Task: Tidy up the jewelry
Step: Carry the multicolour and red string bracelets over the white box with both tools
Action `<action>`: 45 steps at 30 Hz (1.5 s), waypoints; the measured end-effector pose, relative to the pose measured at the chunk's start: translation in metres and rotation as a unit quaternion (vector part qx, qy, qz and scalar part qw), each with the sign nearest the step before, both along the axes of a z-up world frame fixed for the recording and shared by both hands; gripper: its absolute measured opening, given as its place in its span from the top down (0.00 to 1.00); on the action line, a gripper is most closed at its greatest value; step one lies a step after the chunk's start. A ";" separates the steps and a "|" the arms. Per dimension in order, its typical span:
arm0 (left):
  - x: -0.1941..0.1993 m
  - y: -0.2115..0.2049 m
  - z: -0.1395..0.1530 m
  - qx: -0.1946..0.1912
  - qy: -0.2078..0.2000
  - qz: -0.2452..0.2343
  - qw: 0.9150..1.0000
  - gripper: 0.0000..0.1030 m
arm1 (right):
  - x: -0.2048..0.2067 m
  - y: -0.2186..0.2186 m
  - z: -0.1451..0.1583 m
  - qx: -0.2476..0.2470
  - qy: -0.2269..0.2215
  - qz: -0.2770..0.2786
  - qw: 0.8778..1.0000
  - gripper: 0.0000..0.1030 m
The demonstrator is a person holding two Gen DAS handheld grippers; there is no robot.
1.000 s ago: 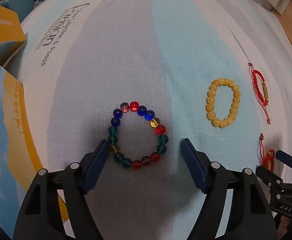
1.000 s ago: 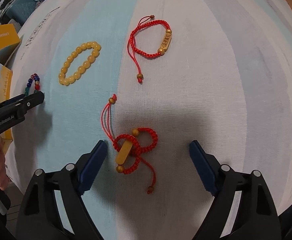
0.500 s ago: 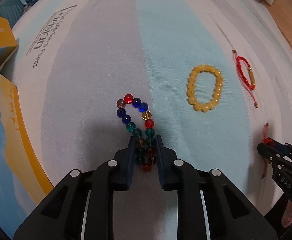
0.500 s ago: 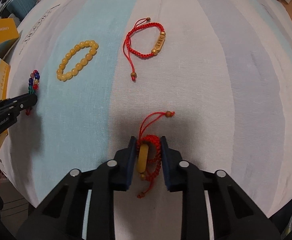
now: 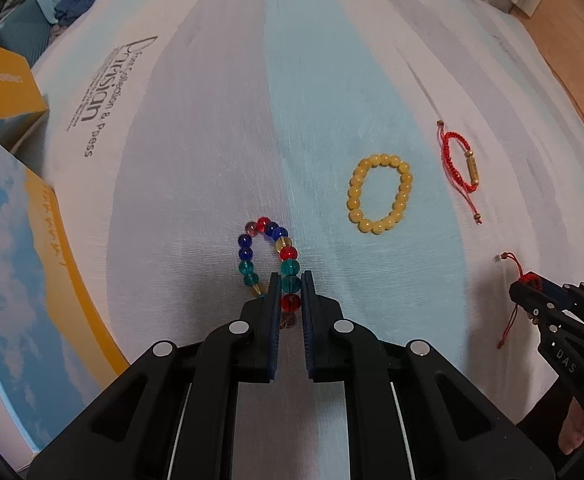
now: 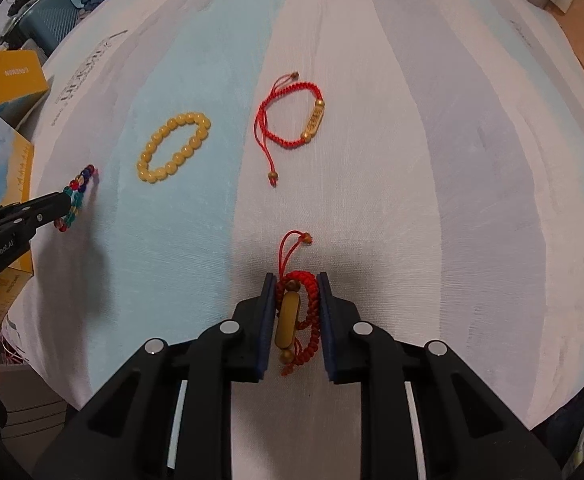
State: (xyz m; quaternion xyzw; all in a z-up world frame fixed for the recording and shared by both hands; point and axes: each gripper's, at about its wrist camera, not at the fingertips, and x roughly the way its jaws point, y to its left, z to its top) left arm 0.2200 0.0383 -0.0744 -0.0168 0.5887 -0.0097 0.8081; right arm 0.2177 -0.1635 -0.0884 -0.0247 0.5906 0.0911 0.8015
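Near the cloth's left edge, left-wrist view: multicoloured bead bracelet (image 5: 270, 258) is pinched by the closed left gripper (image 5: 291, 284) | right-wrist view: red cord bracelet (image 6: 298, 308), bunched, is clamped in the closed right gripper (image 6: 294, 292) near the cloth's near edge; its gold bar is seen only here.

Striped cloth (image 5: 220, 128), yellow box (image 5: 6, 84), sky-print box (image 5: 16, 264)

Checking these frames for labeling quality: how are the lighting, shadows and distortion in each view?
Left wrist view: dim, warm light, strong fisheye bowing of the striped cloth; soft shadow under the left tool gripping the multicolored bead bracelet.
Right wrist view: same bowing; dark shadow beside the right tool clamping the red cord bracelet; edges slightly soft.
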 end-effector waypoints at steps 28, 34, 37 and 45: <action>-0.023 0.002 0.072 0.002 -0.051 -0.002 0.999 0.92 | -0.017 0.010 0.068 0.015 -0.050 0.004 0.999 0.82; -0.031 0.010 0.090 0.003 -0.062 0.005 0.998 0.92 | -0.022 0.023 0.083 0.015 -0.061 0.013 0.998 0.82; -0.035 0.014 0.098 0.004 -0.067 0.007 0.998 0.92 | -0.024 0.028 0.090 0.015 -0.066 0.017 0.998 0.82; -0.049 0.031 0.121 0.005 -0.082 0.018 0.996 0.92 | -0.032 0.047 0.109 0.017 -0.081 0.029 0.996 0.82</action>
